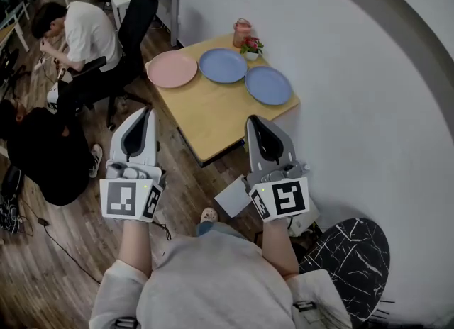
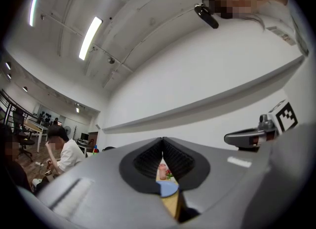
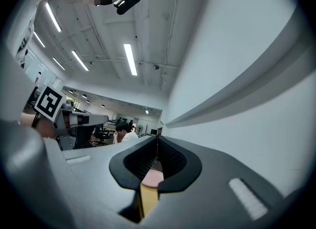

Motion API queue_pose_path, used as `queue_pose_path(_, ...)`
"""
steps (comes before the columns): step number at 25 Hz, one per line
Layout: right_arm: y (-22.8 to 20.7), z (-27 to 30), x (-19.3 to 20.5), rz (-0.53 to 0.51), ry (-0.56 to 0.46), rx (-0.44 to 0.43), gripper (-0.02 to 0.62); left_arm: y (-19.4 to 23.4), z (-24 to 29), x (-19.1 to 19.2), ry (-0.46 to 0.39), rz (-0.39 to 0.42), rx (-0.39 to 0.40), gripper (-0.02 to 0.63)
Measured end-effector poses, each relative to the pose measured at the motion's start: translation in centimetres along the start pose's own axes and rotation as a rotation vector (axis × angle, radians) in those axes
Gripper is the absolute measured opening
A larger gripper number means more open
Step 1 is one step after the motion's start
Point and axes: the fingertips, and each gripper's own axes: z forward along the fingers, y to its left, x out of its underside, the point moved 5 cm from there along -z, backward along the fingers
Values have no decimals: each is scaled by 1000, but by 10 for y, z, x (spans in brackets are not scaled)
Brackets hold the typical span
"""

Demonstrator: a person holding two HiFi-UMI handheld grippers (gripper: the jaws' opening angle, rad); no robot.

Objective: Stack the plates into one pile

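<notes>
Three plates lie side by side on the wooden table point(image 1: 213, 118): a pink plate point(image 1: 171, 69) at the left, a blue plate point(image 1: 223, 65) in the middle and a second blue plate point(image 1: 268, 85) at the right. Both grippers hover short of the table's near edge, well back from the plates. My left gripper point(image 1: 147, 110) is shut and empty, and so is my right gripper point(image 1: 253, 119). Through the left gripper's point(image 2: 162, 139) closed jaws a blue plate point(image 2: 168, 188) shows. The right gripper's point(image 3: 157, 138) jaws frame the pink plate point(image 3: 153, 176).
A pink jar point(image 1: 242, 32) and a small potted plant point(image 1: 252, 49) stand at the table's far corner by the white wall. A seated person point(image 1: 85, 33) and a black chair point(image 1: 138, 15) are to the left. A dark marbled round top point(image 1: 351, 257) lies at lower right.
</notes>
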Motion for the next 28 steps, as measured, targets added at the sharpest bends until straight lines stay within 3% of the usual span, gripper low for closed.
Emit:
queue_pose_path(8, -44, 53, 23, 6, -6, -18, 9, 6, 70, 21, -16, 10, 3, 58)
queue_pose_path(14, -60, 80, 40, 31, 10, -33, 9, 14, 92, 34, -11, 11, -29, 58)
queue_pose_path(20, -61, 117, 60, 43, 35, -37, 9, 44, 113, 54, -2, -14, -41, 58)
queue_pose_path(28, -62, 191, 77, 42, 53, 29, 9, 99, 177, 77, 9, -20, 32, 58)
